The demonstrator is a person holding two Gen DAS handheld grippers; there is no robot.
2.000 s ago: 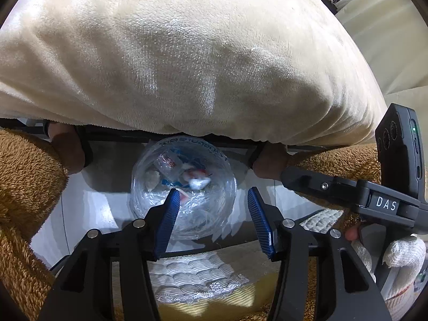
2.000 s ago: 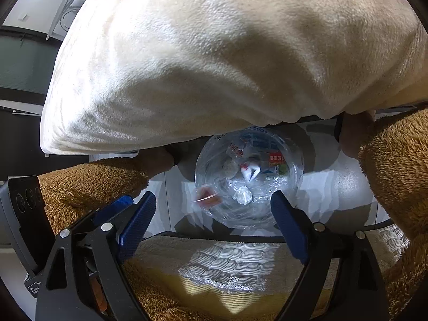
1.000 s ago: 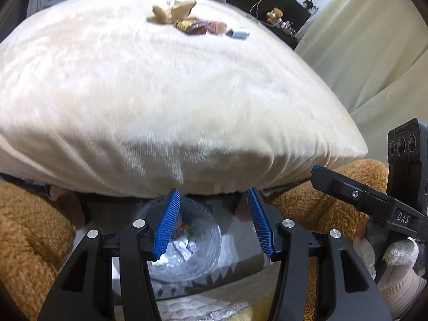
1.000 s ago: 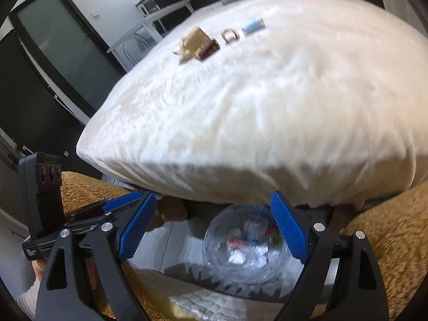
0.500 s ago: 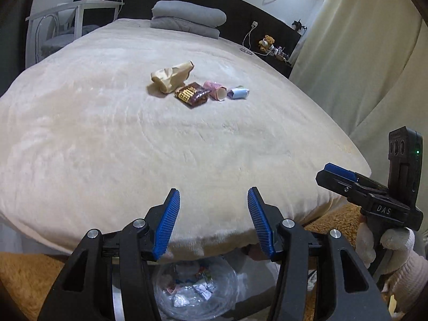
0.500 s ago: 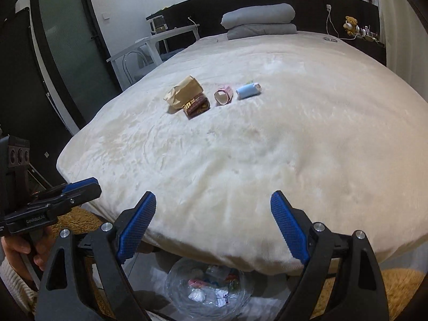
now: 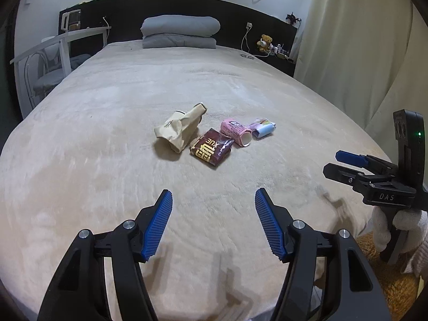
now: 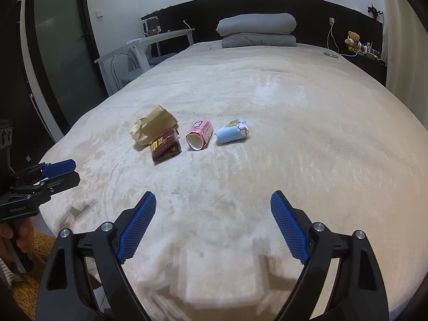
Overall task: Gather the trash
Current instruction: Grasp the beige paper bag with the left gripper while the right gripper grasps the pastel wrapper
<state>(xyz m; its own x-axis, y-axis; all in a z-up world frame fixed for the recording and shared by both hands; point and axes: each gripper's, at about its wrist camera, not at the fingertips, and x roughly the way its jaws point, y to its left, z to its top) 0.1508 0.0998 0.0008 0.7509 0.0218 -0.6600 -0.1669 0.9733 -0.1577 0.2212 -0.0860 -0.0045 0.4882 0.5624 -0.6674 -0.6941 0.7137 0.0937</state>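
Four pieces of trash lie in a row mid-bed on the cream plush blanket point(image 7: 107, 133): a crumpled brown paper bag point(image 7: 178, 129), a dark red snack wrapper point(image 7: 211, 147), a pink paper carton point(image 7: 235, 132) and a light blue wrapper point(image 8: 231, 133). The left gripper point(image 7: 211, 219) and right gripper point(image 8: 211, 224) both hover wide apart and empty. From the left gripper, the wrapper sits at twelve o'clock; best to approach low, straddle one piece, avoid pinching blanket pile.
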